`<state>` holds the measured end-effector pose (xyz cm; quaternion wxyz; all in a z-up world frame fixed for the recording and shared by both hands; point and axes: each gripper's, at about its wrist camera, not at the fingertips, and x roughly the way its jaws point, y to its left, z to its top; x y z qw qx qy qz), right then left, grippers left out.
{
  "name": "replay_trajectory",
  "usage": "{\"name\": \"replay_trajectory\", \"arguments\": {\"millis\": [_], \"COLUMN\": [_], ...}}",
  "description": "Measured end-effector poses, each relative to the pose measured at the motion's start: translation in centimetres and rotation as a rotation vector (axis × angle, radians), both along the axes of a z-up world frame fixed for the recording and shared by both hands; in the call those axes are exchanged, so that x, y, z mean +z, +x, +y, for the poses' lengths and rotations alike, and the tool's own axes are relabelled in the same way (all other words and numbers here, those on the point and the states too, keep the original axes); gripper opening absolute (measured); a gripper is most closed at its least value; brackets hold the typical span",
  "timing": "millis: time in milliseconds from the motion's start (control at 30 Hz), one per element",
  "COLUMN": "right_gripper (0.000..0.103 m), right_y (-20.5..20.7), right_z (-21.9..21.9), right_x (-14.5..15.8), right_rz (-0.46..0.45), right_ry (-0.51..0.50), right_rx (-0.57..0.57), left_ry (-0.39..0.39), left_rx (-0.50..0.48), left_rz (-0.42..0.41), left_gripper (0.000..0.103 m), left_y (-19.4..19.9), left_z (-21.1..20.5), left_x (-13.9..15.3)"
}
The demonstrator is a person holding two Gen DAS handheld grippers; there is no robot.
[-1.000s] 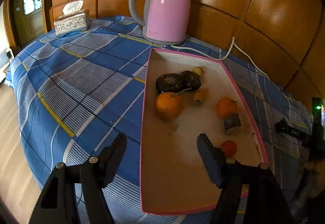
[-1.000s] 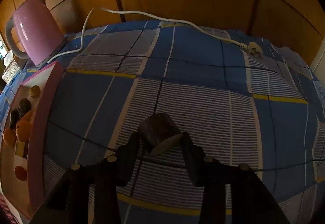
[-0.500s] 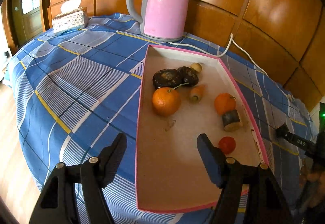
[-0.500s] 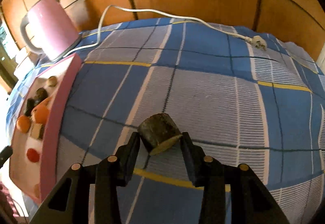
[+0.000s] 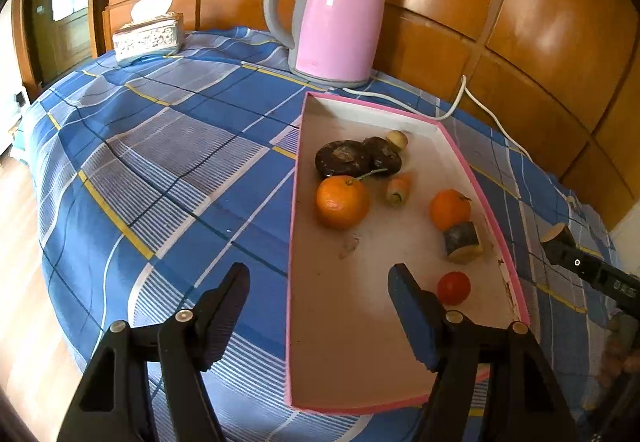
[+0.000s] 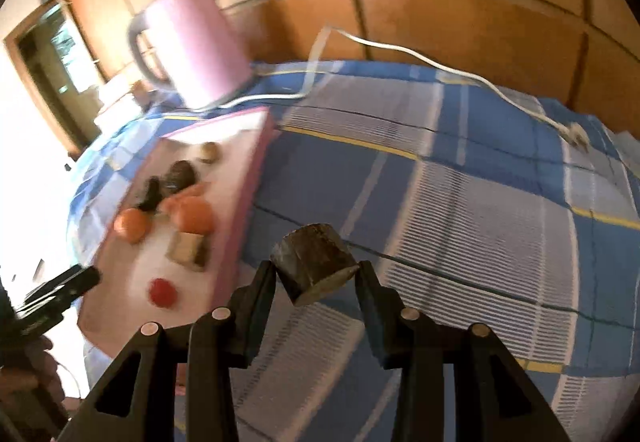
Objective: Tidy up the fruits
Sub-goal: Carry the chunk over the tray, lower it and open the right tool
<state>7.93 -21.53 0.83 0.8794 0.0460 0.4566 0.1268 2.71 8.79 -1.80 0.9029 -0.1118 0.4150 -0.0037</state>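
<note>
A pink-rimmed tray [image 5: 297, 177] lies on the blue plaid cloth and holds two oranges [image 5: 342, 201], two dark fruits [image 5: 343, 157], a cut dark chunk [image 5: 462, 242], a small red fruit [image 5: 453, 287], a carrot piece [image 5: 397, 190] and a small pale fruit. My left gripper [image 5: 318, 296] is open and empty over the tray's near end. My right gripper [image 6: 316, 276] is shut on a dark cut chunk [image 6: 313, 262], held above the cloth to the right of the tray [image 6: 252, 177]. It also shows in the left wrist view [image 5: 558, 240].
A pink kettle [image 5: 336, 13] stands behind the tray, its white cord [image 6: 420, 57] trailing across the cloth to a plug. A tissue box [image 5: 148, 37] sits at the far left. Wood panelling backs the table. The table edge and floor lie at left.
My right gripper has lifted the chunk and swung left toward the tray, which now looms larger in its view. My left gripper has drifted slightly, still open.
</note>
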Motion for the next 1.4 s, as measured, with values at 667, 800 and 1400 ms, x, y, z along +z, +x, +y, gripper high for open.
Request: {"name": "replay_trajectory", "arguments": {"millis": [667, 800, 1400], "right_gripper": [0.042, 0.043, 0.046], "right_y": [2.7, 3.4, 2.1], "right_z": [14.1, 15.4, 14.3], "right_x": [-0.7, -2.6, -1.6], "right_rz": [0.053, 0.094, 0.041], "right_ry": [0.033, -0.012, -0.017], "right_rx": [0.358, 0.377, 0.315], "left_ry": [-0.012, -0.012, 0.01], "left_rx": [0.107, 0.108, 0.095], "left_rz": [-0.003, 0.004, -0.022], "left_gripper": [0.072, 0.072, 0.08], "left_y": [-0.5, -0.5, -1.0], "left_z": [3.2, 3.3, 2.4], "left_x": [-0.3, -0.5, 0.1]}}
